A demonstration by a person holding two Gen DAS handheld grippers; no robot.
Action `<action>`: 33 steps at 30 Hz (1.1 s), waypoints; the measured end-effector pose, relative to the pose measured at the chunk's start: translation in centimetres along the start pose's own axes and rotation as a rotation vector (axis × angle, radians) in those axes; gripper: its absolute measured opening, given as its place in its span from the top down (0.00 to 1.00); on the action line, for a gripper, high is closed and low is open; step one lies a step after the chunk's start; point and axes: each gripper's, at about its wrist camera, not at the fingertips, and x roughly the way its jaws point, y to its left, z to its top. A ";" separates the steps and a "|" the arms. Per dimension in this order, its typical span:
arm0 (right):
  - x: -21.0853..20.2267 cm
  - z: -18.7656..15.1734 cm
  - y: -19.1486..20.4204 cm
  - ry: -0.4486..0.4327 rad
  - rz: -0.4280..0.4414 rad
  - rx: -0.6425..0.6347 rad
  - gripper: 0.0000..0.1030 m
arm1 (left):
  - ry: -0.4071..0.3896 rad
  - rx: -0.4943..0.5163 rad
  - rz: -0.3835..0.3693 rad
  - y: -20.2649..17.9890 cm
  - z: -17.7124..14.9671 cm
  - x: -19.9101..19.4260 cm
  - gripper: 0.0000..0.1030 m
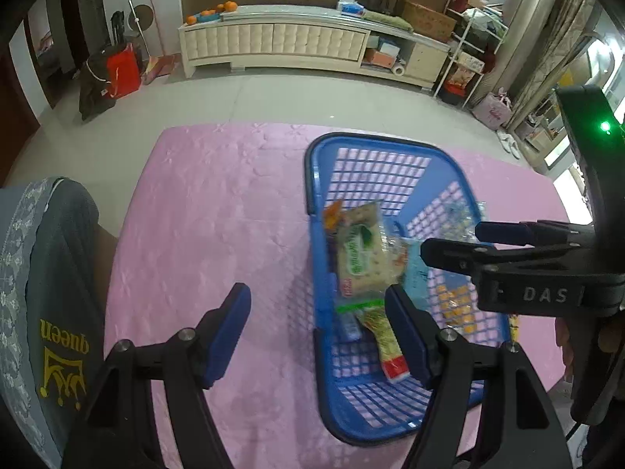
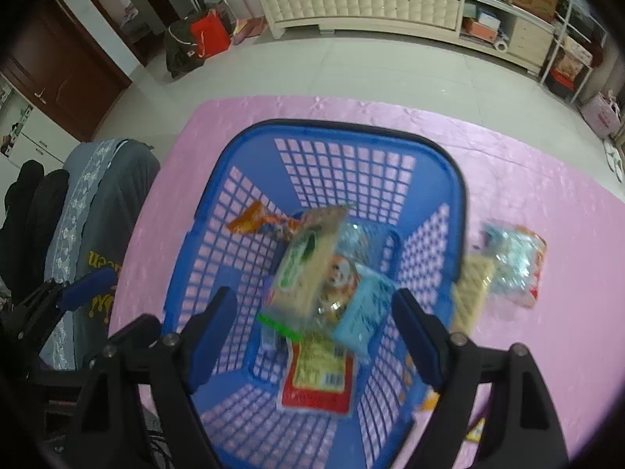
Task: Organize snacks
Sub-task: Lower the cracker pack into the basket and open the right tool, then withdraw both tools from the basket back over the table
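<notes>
A blue lattice basket point(image 2: 351, 127) stands on the pink tablecloth point(image 2: 527, 164). My right gripper point(image 2: 312, 299) hangs open above it. A beige and green snack pack point(image 2: 308, 265) shows blurred and tilted between the fingers, touching neither pad. Under it in the basket lie a light blue pack point(image 2: 363, 312), a red-edged packet point(image 2: 316, 375) and an orange packet point(image 2: 254, 222). My left gripper point(image 1: 316, 297) is open over the basket's left rim point(image 1: 312, 179), with nothing held. In the left wrist view the right gripper point(image 1: 453, 240) reaches in from the right, over the beige pack point(image 1: 363, 254).
To the right of the basket, a clear packet point(image 2: 515, 262) and a beige cracker pack point(image 2: 472, 293) lie on the cloth. A grey garment with yellow print point(image 1: 58, 293) is at the table's left edge. A cream cabinet point(image 1: 293, 43) lines the far wall.
</notes>
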 end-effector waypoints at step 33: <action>-14.9 -12.2 -10.4 -0.133 -0.009 0.146 0.18 | -0.054 0.128 -0.055 -15.4 -4.1 -9.2 0.21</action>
